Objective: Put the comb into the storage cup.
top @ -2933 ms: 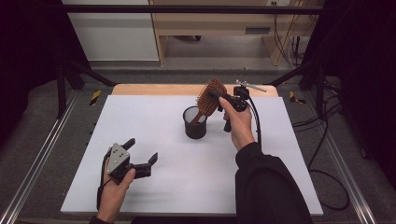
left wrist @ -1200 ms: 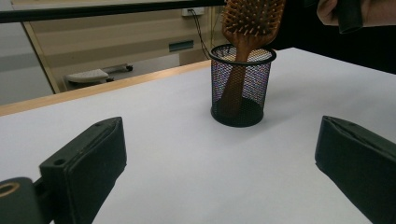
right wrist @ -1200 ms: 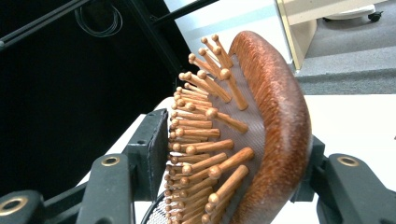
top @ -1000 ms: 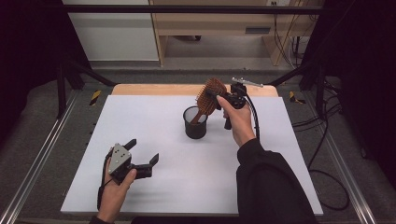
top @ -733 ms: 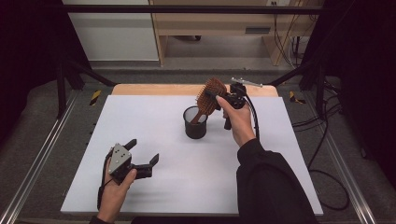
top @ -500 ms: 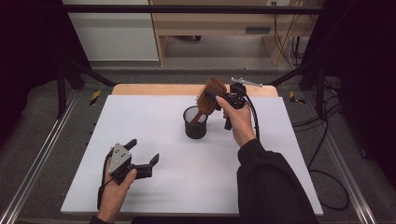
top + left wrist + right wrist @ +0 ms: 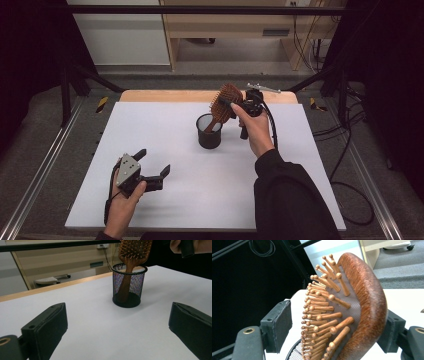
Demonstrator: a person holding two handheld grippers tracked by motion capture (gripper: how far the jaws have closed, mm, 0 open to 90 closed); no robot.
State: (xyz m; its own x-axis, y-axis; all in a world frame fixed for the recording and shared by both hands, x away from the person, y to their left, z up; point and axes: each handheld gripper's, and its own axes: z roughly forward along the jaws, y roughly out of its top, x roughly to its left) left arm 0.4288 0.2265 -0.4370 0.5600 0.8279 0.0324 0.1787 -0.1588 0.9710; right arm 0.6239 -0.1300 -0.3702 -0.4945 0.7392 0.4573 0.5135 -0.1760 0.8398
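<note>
A wooden paddle hairbrush [image 7: 226, 100] stands handle-down in a black mesh cup [image 7: 209, 132] near the table's far middle. My right gripper [image 7: 229, 104] reaches in from the right, with its jaws on either side of the brush head. The jaws have just been opening. In the right gripper view the brush [image 7: 362, 302] is between them, and a gap separates the bristles from the left pad [image 7: 278, 323]. My left gripper [image 7: 154, 161] rests low at the front left, open and holding nothing. It faces the cup [image 7: 128, 286] and brush [image 7: 135, 250].
The white tabletop [image 7: 160, 125] ends in a wooden strip [image 7: 165, 95] along the far edge. Metal rails run down both sides. Cables lie on the floor to the right [image 7: 345, 150]. The person's right sleeve [image 7: 290, 200] covers the front right of the table.
Since the earliest frame the right gripper and brush have shifted slightly toward the cup. Over the last second nothing has visibly moved. The left hand stays put.
</note>
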